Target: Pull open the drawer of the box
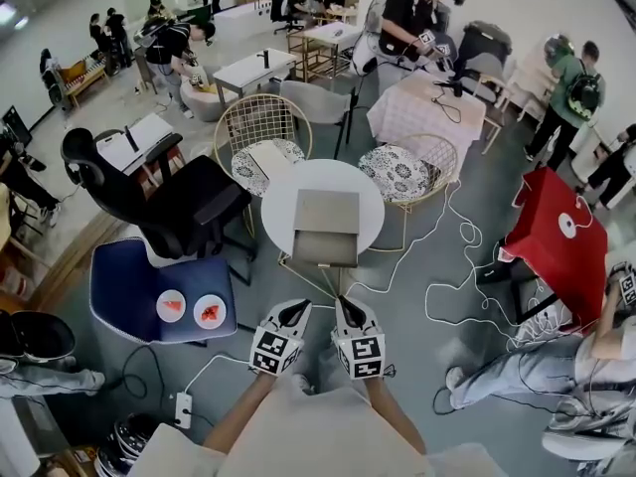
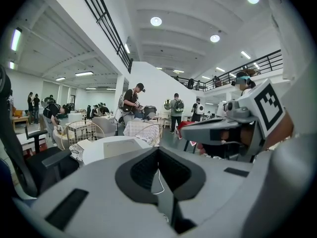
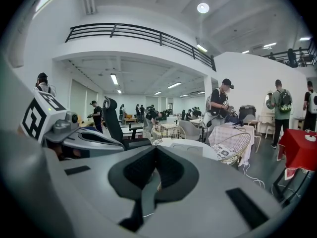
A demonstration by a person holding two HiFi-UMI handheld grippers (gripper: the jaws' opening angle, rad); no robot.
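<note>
The grey box (image 1: 326,212) sits in the middle of a round white surface (image 1: 278,207) straight ahead of me, its darker near side turned my way. From here I cannot tell how far its drawer is out. The only print near it is the black-and-white square pattern on the marker cube (image 1: 275,351) of my left gripper (image 1: 296,308) and on the one beside it. Both grippers hover side by side short of the surface, well apart from the box. The left gripper is clenched on nothing, and the right gripper (image 1: 342,306) is clenched and empty too. Two wire chairs with patterned cushions (image 1: 260,157) stand behind the surface, and a white cable (image 1: 459,266) trails over the floor to the right.
</note>
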